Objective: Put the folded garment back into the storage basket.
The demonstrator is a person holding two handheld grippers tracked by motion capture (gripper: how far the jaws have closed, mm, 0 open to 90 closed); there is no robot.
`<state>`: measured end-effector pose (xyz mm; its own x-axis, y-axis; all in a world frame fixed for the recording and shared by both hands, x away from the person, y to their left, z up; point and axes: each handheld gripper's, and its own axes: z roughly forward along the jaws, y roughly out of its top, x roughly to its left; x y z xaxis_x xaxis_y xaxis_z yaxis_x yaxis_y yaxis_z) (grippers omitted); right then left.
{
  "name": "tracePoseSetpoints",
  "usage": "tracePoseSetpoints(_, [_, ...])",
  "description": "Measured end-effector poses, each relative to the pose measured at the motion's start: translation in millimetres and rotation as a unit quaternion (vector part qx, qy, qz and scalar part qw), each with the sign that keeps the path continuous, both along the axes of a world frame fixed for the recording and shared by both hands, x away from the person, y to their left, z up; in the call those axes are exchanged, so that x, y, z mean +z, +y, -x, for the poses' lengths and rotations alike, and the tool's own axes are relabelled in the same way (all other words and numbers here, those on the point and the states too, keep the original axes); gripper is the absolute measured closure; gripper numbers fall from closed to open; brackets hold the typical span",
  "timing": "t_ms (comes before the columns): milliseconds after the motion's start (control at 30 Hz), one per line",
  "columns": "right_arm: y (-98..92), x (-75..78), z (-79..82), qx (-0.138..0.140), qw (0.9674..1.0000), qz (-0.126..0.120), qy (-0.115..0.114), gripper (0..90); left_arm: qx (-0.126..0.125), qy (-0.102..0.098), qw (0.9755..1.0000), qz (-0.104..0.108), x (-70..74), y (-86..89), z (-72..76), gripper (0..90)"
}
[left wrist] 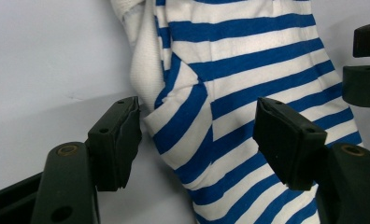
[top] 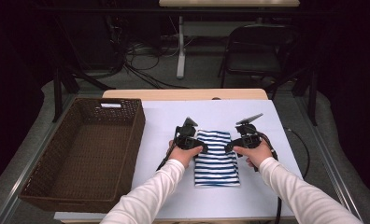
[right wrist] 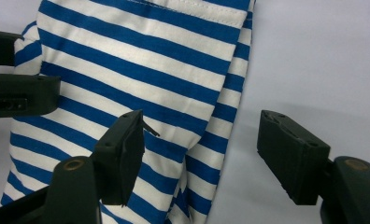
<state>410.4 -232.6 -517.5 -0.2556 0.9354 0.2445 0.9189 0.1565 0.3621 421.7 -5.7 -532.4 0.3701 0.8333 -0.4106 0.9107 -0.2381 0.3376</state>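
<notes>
Jaws open astride striped cloth (right wrist: 141, 70) edge.

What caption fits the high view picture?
Two grippers flank a folded striped shirt beside a wicker basket.

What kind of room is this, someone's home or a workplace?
Probably a lab or recording studio: dark curtains surround the table, loose cables trail over the floor, and a folding chair stands behind.

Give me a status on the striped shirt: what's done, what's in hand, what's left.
Done: the striped shirt lies folded into a narrow stack on the table. In hand: the left gripper and right gripper straddle its two edges, jaws open. Left, probably: moving it into the basket.
</notes>
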Motion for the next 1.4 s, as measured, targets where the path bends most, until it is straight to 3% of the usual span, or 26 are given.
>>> tracePoseSetpoints(67, [-0.1,-1.5,-0.3,-0.003,1.0,0.002,0.006,35.0,-0.001,-0.002,1.0,-0.003,-1.1,-2.3,0.9,32.8])
tracePoseSetpoints(100, [0.0,-4.3,-0.2,-0.007,0.9999,-0.014,-0.005,35.9,-0.001,-0.001,1.0,-0.004,-0.9,-2.8,1.0,32.7])
tracePoseSetpoints(233, [-1.8,-3.4,-0.5,-0.009,0.9999,-0.005,0.005,40.0,0.001,-0.002,1.0,-0.004,-1.0,-3.1,1.2,33.7])
tracePoseSetpoints(533, [-1.7,-4.2,0.1,-0.029,0.9995,-0.013,0.006,45.6,0.0,-0.002,1.0,-0.009,-0.7,-3.2,1.6,36.8])
tracePoseSetpoints(633, [-0.7,-4.8,-0.5,-0.046,0.9983,-0.021,0.029,50.4,0.003,-0.003,0.9999,-0.011,-0.7,-2.3,0.9,38.6])
tracePoseSetpoints(867, [-2.3,-8.1,-3.4,-0.045,0.9982,-0.014,0.037,51.0,0.009,-0.004,0.9999,-0.014,-0.7,-3.2,1.7,39.8])
tracePoseSetpoints(1000, [-3.0,-10.1,-4.4,-0.055,0.9975,-0.026,0.036,51.0,0.011,-0.006,0.9998,-0.013,-0.9,-3.1,2.3,40.4])
tracePoseSetpoints(1400, [-3.4,-13.0,-7.1,-0.079,0.9933,-0.045,0.071,55.8,0.012,-0.008,0.9997,-0.019,-0.7,-2.5,2.4,44.4])
